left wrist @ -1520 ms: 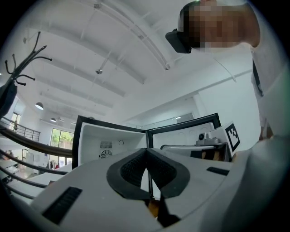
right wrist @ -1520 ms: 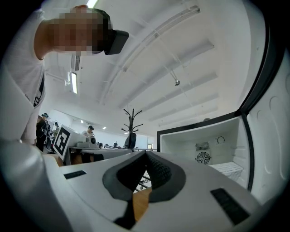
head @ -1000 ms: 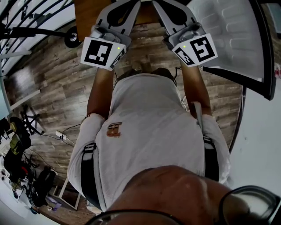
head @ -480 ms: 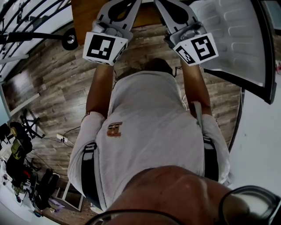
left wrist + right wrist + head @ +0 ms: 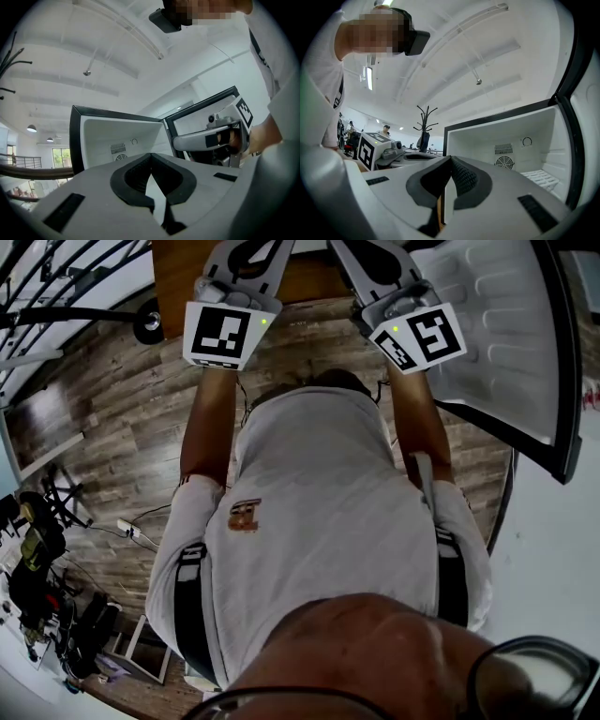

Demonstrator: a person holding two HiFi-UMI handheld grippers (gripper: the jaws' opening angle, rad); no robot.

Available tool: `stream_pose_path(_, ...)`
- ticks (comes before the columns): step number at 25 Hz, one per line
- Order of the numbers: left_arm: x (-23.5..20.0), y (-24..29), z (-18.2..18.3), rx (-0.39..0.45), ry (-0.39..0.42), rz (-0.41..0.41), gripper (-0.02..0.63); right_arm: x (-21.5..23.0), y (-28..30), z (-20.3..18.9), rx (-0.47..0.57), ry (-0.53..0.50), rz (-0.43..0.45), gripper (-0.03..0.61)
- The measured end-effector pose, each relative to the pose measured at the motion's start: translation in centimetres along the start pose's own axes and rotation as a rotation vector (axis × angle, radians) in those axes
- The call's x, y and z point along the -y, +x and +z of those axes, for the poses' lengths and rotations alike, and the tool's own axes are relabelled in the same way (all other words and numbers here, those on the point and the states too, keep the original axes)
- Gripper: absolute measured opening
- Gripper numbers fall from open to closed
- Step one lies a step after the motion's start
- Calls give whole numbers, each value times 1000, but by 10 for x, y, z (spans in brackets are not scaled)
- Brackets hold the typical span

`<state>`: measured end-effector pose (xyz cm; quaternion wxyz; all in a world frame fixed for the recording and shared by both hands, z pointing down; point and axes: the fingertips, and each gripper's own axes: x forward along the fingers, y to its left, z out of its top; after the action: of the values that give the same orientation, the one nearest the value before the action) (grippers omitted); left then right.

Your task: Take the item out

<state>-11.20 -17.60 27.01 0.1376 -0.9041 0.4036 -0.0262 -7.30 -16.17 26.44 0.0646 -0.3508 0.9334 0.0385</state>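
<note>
With the left gripper (image 5: 151,161) and right gripper (image 5: 450,161) both clenched empty before the open white plastic fridge compartment (image 5: 487,140), where no item showed, a blind reach could have bumped its walls.

Left gripper (image 5: 151,154): carried further out from the person's chest, toward the top edge of the head view. Its marker cube (image 5: 230,334) sits higher than a second ago and has turned, so the black-and-white face shows squarer on.

Right gripper (image 5: 451,158): also moved outward, by less; its marker cube (image 5: 419,337) is a touch higher.

Left forearm (image 5: 208,418): more of it shows below the cube.

Fridge door (image 5: 497,343): its lower corner reaches further down the right side of the head view. This is possibly the head tilting rather than the door swinging.
</note>
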Motion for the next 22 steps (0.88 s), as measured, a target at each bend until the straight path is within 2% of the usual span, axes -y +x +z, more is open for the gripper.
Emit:
stream_pose_path(8, -11, 23, -13, -82, 105, 75, 18, 19, 4, -1, 7, 8, 41, 32)
stream_pose_path(22, -15, 65, -48, -339, 444, 144, 20, 47, 7, -1, 14, 18, 69, 32)
